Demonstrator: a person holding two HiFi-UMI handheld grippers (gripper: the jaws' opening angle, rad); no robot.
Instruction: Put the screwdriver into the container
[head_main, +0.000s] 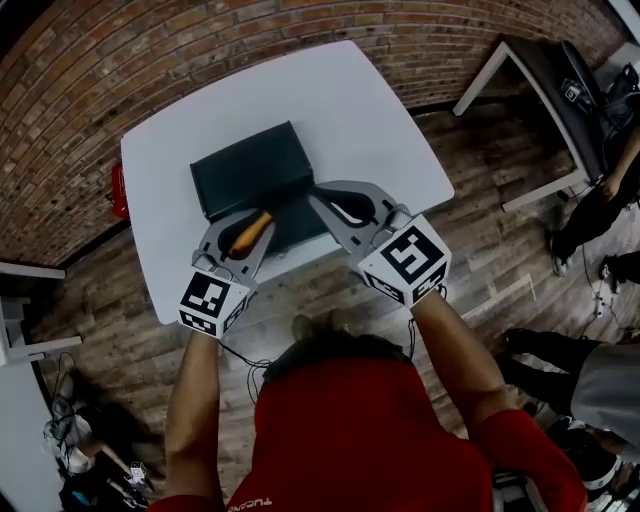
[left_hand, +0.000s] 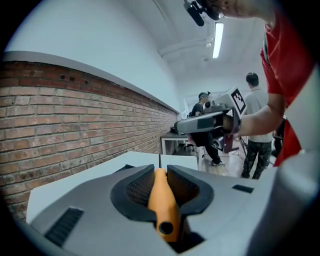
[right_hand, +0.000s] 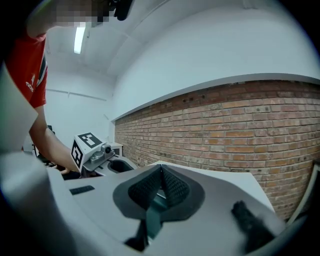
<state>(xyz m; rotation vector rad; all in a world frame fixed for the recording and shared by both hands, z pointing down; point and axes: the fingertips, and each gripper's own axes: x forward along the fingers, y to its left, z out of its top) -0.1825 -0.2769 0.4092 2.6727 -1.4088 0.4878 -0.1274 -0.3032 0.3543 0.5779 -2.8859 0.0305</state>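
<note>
A dark green box-shaped container (head_main: 250, 165) lies in the middle of the white table (head_main: 380, 120). My left gripper (head_main: 262, 222) is shut on the orange handle of the screwdriver (head_main: 250, 233), held over the container's near left part. In the left gripper view the handle (left_hand: 162, 200) fills the gap between the pads (left_hand: 137, 187), and its thin shaft points ahead past the left gripper (left_hand: 160, 172). My right gripper (head_main: 318, 195) hovers at the container's near right edge. Its pads (right_hand: 172, 187) meet at the tip of the right gripper (right_hand: 161, 170), with nothing gripped; dark green shows below through the gap behind them.
A red object (head_main: 118, 190) hangs at the table's left edge. A brick wall (head_main: 150, 60) runs behind the table. A second table (head_main: 540, 70) and standing people (head_main: 590, 210) are off to the right on the wooden floor. Cables (head_main: 70, 440) lie at the lower left.
</note>
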